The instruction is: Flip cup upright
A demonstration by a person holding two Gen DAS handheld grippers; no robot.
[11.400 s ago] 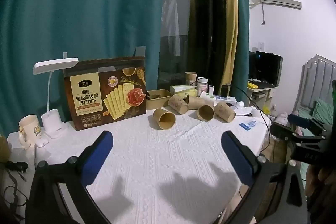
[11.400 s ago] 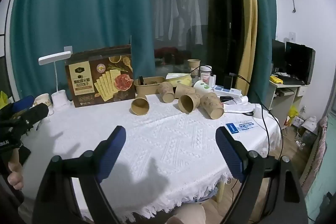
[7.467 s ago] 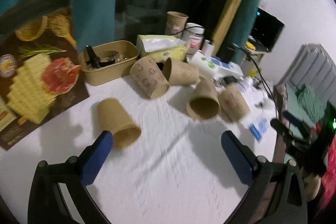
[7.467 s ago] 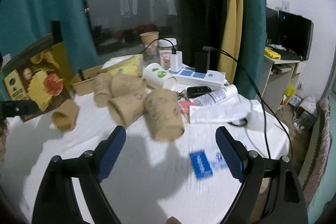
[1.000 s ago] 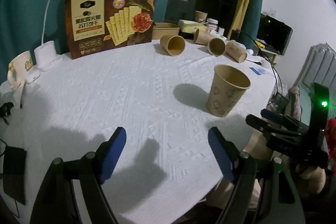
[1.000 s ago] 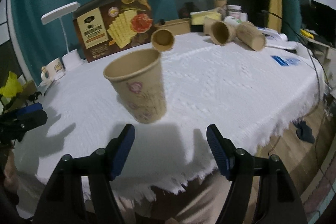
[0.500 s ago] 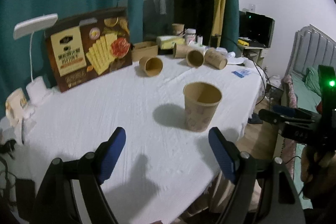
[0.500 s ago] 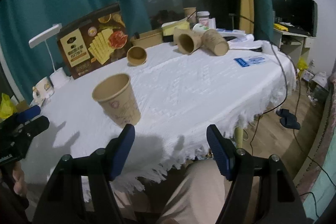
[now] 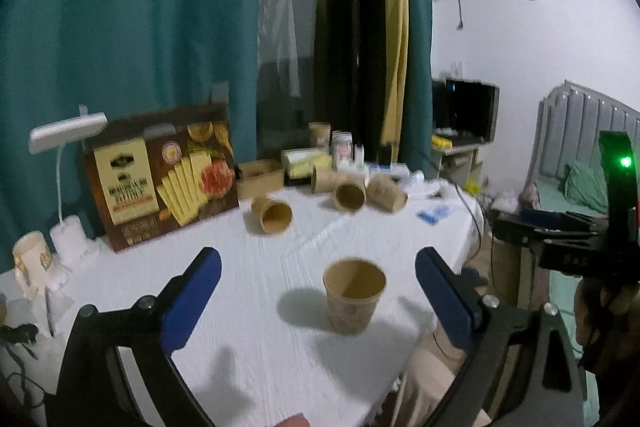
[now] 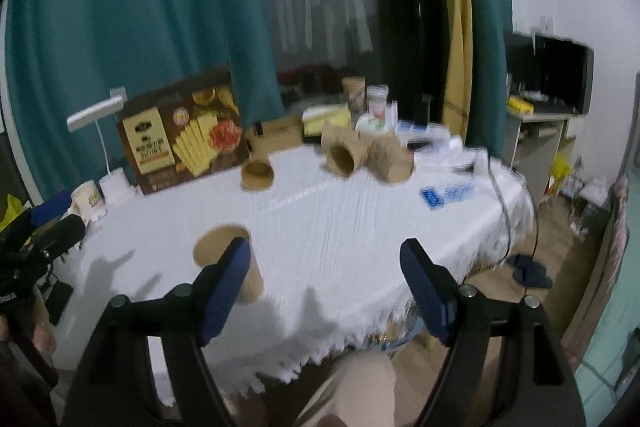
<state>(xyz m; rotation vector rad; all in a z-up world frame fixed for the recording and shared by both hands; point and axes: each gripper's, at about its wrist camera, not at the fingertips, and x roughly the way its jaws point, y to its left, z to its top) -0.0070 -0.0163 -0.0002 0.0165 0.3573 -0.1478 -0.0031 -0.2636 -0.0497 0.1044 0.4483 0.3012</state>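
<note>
Left wrist view: the left claw (image 9: 316,291) stands spread wide with nothing pinched; its jaws have just been opening, and although the cup (image 9: 354,294) sits in the gap between them in the picture, it is beyond the pads and untouched. A second ago the cup stood off to the right of this claw and nearer the camera; now the camera has lifted and pulled back, so the cup shows smaller and more central, mouth up, on the white-clothed surface (image 9: 256,355). Free-standing with both claws clear of it, the flip looks finished for this cup. Three paper cups (image 9: 272,215) lie on their sides at the far edge, so more may be waiting. The right claw appears at the right edge of this view, but I cannot make out its jaws there.

Right wrist view: the right claw (image 10: 326,283) is also spread and empty, its jaws having just been opening. A second ago the cup (image 10: 218,247) filled the middle; now it sits low and left, its lower half hidden behind the left pad. Motion blur smears the far clutter, so the cracker box (image 10: 184,131) print and the small jars are probably unreadable.
</note>
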